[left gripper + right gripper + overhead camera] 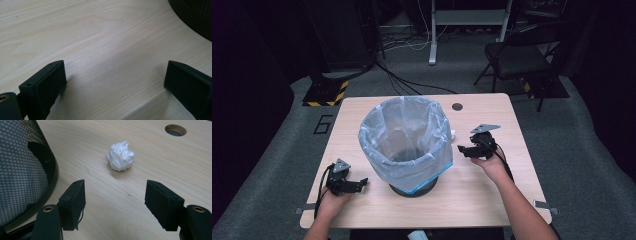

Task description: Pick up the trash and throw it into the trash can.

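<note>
Right gripper (115,202) released, jaws apart, nothing between, aimed at paper ball (120,155) near table (492,195) right edge beside bin (404,142). Left gripper (115,82) released near front-left corner.

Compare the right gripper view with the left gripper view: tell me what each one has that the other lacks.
Right gripper view: a crumpled white paper ball ahead of the open right gripper, a round table hole, and the bin's mesh wall. Left gripper view: the open left gripper over bare wood, nothing between the jaws. Both: the table and the bin's dark rim.
</note>
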`<state>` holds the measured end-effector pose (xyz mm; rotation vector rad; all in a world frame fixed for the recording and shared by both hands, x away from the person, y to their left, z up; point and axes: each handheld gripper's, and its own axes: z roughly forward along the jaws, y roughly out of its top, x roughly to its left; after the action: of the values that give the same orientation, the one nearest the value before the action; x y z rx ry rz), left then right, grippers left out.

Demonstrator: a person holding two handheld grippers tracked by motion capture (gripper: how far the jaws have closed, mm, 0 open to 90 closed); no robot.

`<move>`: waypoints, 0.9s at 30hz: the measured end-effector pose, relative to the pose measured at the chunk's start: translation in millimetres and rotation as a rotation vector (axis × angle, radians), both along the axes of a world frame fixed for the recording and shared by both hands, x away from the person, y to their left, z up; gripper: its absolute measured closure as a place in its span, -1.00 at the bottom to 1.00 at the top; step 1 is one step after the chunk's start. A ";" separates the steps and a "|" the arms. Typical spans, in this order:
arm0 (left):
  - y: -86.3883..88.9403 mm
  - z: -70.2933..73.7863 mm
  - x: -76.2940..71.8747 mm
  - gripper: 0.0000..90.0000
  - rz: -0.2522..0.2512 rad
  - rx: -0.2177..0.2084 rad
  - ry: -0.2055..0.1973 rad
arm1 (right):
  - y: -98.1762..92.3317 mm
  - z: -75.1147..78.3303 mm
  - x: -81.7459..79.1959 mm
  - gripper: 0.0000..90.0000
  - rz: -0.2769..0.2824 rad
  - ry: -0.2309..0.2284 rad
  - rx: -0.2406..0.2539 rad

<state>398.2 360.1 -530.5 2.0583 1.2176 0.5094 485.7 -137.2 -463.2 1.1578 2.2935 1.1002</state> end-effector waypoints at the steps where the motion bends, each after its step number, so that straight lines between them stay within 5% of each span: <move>1: 0.0 0.0 0.0 -0.92 0.000 0.000 0.000 | 1.7 -0.3 2.2 -0.29 -0.002 0.002 -0.001; 13: 0.0 0.0 -0.1 -0.92 0.000 0.001 0.000 | 29.4 -4.8 37.8 -0.38 -0.008 0.013 -0.024; 27: -1.4 -0.1 -2.1 -0.91 0.010 -0.002 -0.003 | 41.8 -20.3 61.2 -0.46 -0.067 0.051 -0.023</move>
<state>396.1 358.8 -530.6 2.0498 1.2269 0.5155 546.8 -95.4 -483.5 1.2580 2.2810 1.0288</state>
